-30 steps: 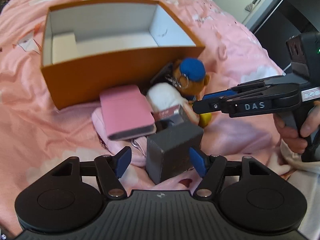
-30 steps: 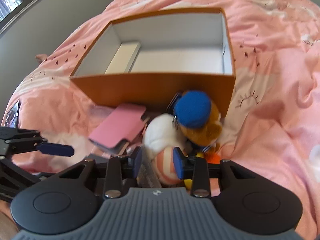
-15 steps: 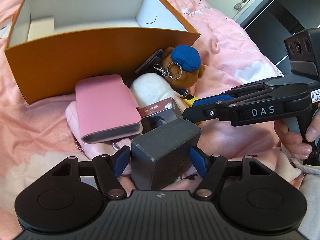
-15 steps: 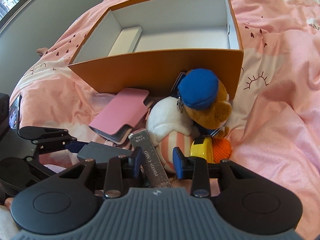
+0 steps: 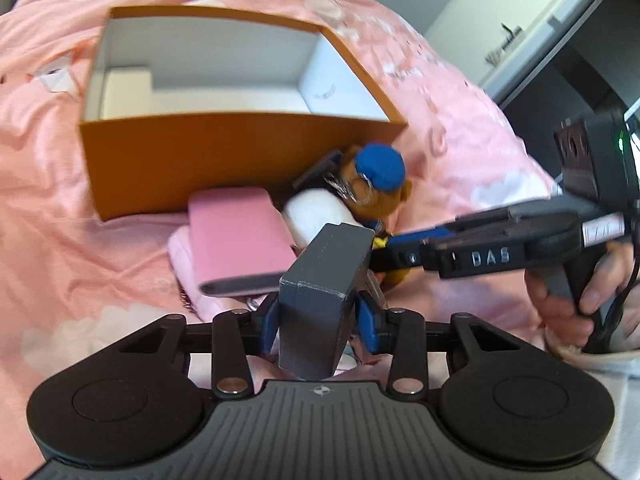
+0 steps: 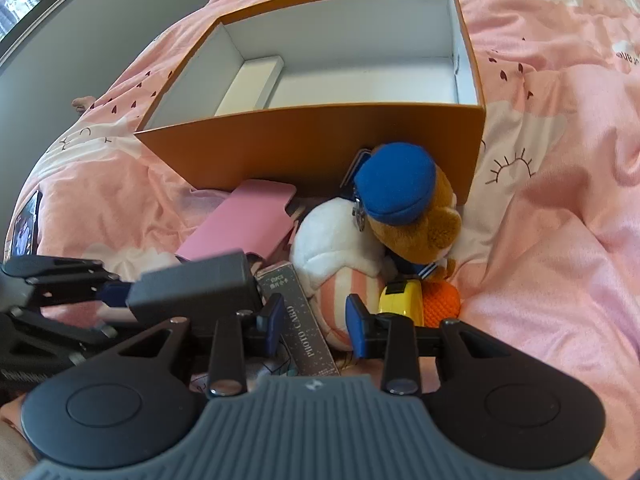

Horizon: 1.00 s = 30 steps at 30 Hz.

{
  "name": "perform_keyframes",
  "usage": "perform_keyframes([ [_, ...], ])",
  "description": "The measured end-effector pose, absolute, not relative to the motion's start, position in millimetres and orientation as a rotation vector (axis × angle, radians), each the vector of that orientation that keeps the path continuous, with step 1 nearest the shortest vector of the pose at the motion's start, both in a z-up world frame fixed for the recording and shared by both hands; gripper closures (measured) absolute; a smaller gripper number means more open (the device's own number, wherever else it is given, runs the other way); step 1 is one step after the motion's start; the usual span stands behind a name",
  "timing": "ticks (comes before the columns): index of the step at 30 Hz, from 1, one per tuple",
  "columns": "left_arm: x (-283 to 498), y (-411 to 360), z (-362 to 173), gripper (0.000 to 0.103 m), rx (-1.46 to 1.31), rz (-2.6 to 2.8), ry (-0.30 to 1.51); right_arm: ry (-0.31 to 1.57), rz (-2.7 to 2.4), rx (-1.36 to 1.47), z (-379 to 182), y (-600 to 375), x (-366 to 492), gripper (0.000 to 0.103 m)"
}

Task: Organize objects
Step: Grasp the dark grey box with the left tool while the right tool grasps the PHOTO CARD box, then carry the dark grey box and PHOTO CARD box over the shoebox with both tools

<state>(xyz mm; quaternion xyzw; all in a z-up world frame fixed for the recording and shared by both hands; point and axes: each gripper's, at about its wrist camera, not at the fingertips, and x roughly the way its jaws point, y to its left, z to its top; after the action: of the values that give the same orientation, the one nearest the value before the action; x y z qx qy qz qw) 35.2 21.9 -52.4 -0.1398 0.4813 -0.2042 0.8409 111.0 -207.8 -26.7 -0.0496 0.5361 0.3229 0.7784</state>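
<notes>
Left wrist view: the left gripper (image 5: pixel 316 322), at lower centre, has just closed its jaws onto a grey box (image 5: pixel 324 280). Behind it, upper left, sits an open orange box (image 5: pixel 224 160). The right gripper (image 6: pixel 314 324) stands apart around a photo-card pack (image 6: pixel 300 320).

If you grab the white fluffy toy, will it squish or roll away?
The white fluffy toy looks soft, so it would probably squish. It is rounded, but wedged against the bear, so it likely won't roll far. Probably light.
</notes>
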Motion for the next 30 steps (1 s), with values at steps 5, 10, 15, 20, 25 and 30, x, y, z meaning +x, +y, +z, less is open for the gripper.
perform_keyframes([
  [5,37,44,-43,0.058,-0.396,-0.358,0.998,1.126,0.751,-0.145,-22,-200,108,0.066],
  [10,43,58,-46,0.058,-0.466,-0.285,1.015,1.114,0.790,-0.205,-25,-188,107,0.059],
  [15,46,69,-53,0.059,-0.543,-0.279,1.012,1.125,0.833,-0.265,-36,-175,106,0.059],
  [20,47,73,-57,0.059,-0.590,-0.264,1.005,1.118,0.852,-0.309,-42,-168,105,0.058],
  [25,49,72,-57,0.059,-0.606,-0.242,0.991,1.109,0.859,-0.344,-42,-164,102,0.063],
  [30,50,74,-61,0.059,-0.626,-0.240,0.992,1.141,0.850,-0.358,-49,-163,100,0.072],
])
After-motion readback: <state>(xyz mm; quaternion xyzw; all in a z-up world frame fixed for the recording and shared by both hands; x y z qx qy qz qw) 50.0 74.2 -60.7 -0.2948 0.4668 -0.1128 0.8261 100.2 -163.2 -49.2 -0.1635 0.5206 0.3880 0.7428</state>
